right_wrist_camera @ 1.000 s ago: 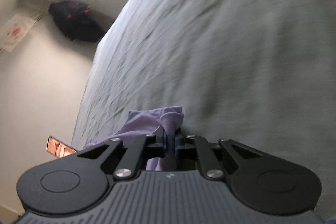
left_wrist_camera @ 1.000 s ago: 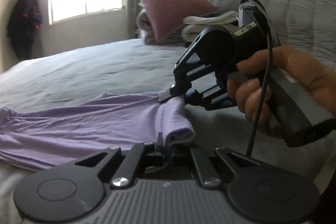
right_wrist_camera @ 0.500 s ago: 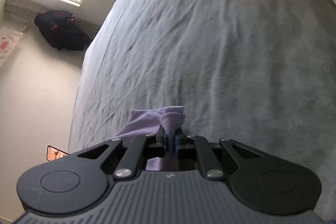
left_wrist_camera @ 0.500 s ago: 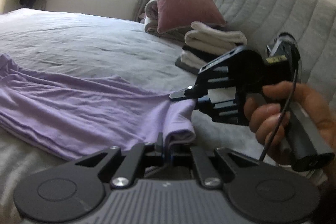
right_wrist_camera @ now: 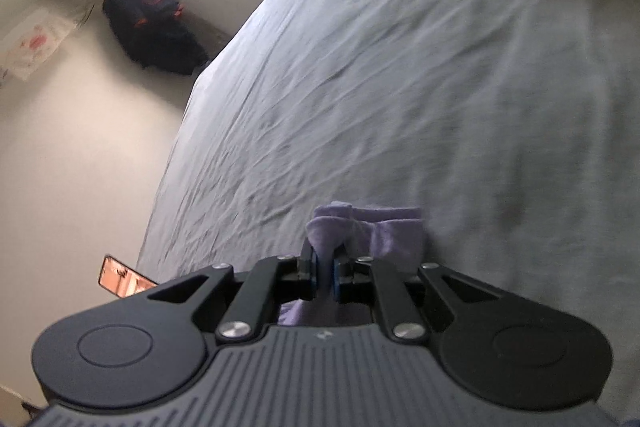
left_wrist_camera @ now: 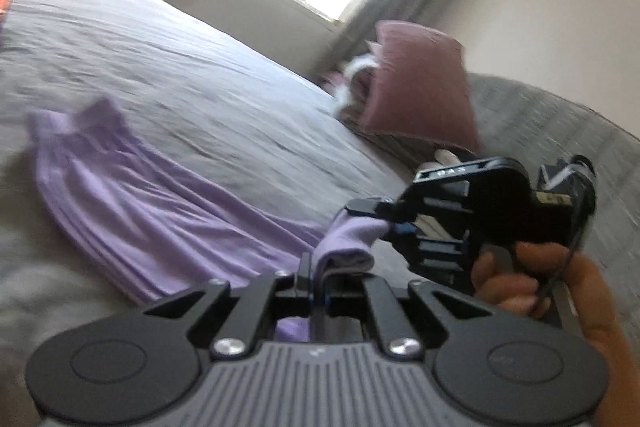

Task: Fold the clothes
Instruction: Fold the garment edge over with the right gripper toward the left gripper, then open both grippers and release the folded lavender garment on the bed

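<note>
Shirt [left_wrist_camera: 160,211] | near pink pillow [left_wrist_camera: 420,83] | left gripper [left_wrist_camera: 318,279], right gripper [right_wrist_camera: 324,267] both pinch its edge | lift both corners together, keep cloth tight

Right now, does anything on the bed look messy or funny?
Nothing is spilled or torn. The purple garment lies bunched in long wrinkles on the grey bed, with one edge lifted because the left gripper and right gripper both pinch it.

A grey bed [left_wrist_camera: 208,75] bears a lilac garment [left_wrist_camera: 160,211] and pink pillow [left_wrist_camera: 420,83].
</note>
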A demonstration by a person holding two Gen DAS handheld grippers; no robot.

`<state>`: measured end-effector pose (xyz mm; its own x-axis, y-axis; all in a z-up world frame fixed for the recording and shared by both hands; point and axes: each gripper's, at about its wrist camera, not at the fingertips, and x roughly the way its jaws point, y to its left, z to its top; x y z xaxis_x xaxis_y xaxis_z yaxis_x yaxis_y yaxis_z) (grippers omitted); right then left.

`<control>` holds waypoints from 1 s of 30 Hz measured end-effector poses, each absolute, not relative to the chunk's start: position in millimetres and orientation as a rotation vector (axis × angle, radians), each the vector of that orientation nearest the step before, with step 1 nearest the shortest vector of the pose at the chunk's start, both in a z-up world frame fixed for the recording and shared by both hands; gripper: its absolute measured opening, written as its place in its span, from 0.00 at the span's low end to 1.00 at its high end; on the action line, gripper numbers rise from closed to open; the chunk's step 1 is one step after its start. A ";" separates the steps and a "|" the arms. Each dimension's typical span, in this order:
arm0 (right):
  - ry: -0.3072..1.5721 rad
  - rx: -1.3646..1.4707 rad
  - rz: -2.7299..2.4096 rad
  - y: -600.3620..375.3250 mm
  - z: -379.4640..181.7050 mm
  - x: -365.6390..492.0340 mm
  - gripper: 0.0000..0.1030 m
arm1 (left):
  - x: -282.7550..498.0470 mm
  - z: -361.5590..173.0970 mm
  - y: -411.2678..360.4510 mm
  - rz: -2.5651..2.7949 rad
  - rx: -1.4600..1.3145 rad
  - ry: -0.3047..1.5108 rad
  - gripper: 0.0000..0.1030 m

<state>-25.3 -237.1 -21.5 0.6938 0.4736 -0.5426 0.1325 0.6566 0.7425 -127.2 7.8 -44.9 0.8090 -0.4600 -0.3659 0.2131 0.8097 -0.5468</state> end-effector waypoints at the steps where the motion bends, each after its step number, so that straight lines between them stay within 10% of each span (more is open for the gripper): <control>1: 0.808 0.833 0.223 -228.1 -24.0 -17.5 0.10 | -124.9 -46.4 13.7 -0.356 -0.523 0.514 0.04; 26: 0.861 0.616 0.420 -72.7 -32.4 63.2 0.14 | -100.0 -75.6 133.2 -0.013 -0.788 0.480 0.05; 30: 0.854 0.627 0.414 -78.7 -31.7 63.2 0.24 | -101.7 -69.6 137.5 0.020 -0.772 0.484 0.38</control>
<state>63.2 -78.7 -31.7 0.5963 0.5701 -0.5652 -0.0901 0.7471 0.6586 -101.7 137.5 -69.6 0.8907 -0.1572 -0.4266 -0.1913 0.7216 -0.6653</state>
